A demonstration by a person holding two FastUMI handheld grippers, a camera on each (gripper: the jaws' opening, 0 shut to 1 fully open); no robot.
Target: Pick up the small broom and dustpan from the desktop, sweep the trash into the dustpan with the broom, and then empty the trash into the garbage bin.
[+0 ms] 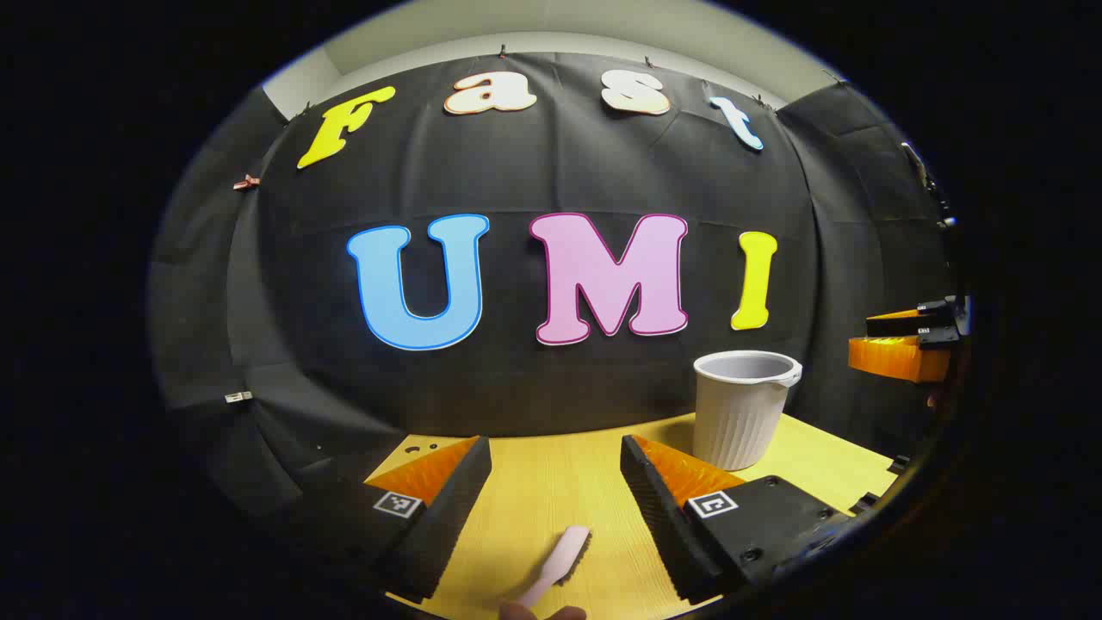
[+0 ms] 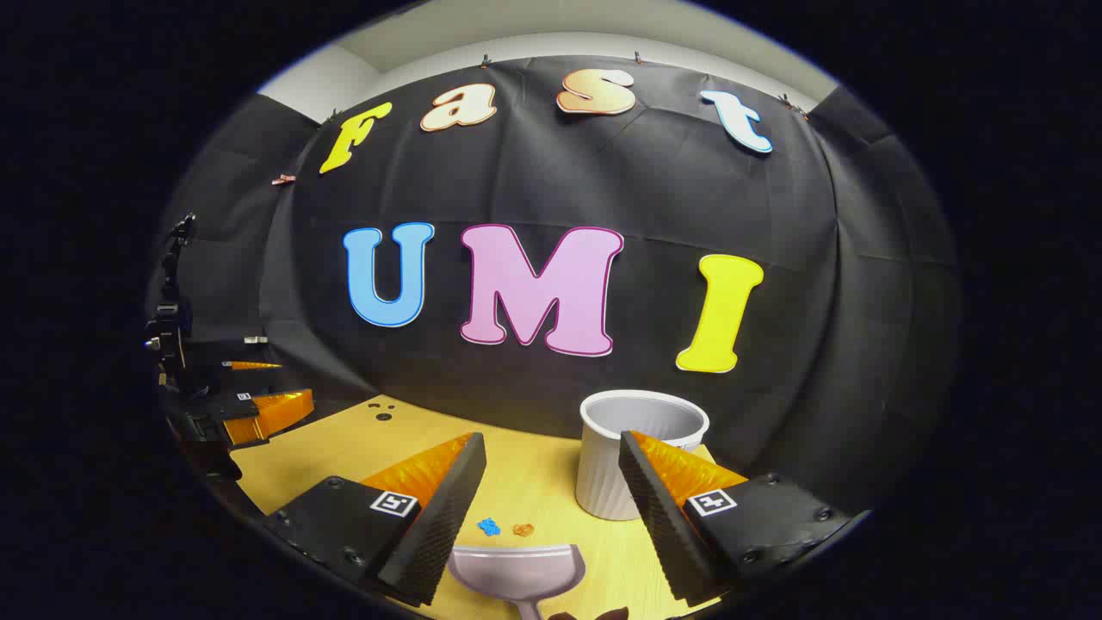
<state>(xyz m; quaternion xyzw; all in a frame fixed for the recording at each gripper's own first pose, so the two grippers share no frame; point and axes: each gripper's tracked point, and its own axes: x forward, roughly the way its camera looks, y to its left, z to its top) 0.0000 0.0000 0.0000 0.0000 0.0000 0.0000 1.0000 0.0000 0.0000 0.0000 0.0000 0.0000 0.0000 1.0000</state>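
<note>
One garbage bin [image 1: 742,406], pale, ribbed, open top, stands on the yellow wood worktop [image 1: 551,491] near the black cloth wall; the inside that shows looks bare, can't see the bottom. One dustpan [image 2: 518,570], pale, lies on the worktop low in the right gripper view, mouth facing the bin, nothing visible in it. Two bits of trash just ahead of the dustpan mouth: one blue piece [image 2: 488,526] and one orange piece [image 2: 523,530], side by side, on the worktop, not in the pan. One small broom: only its pale handle [image 1: 560,561] shows in the left gripper view, lying flat on the worktop. Left claw [image 1: 555,492] wide open, holding nothing; broom handle lies low between its two fingers, below the tips, no contact seen. Right claw [image 2: 551,486] wide open too, empty; dustpan sits between its fingers near their base, trash just beyond in the gap, bin partly behind its right finger. The left claw also shows at the far left edge of the right gripper view, above the worktop edge, well apart from bin and dustpan.
</note>
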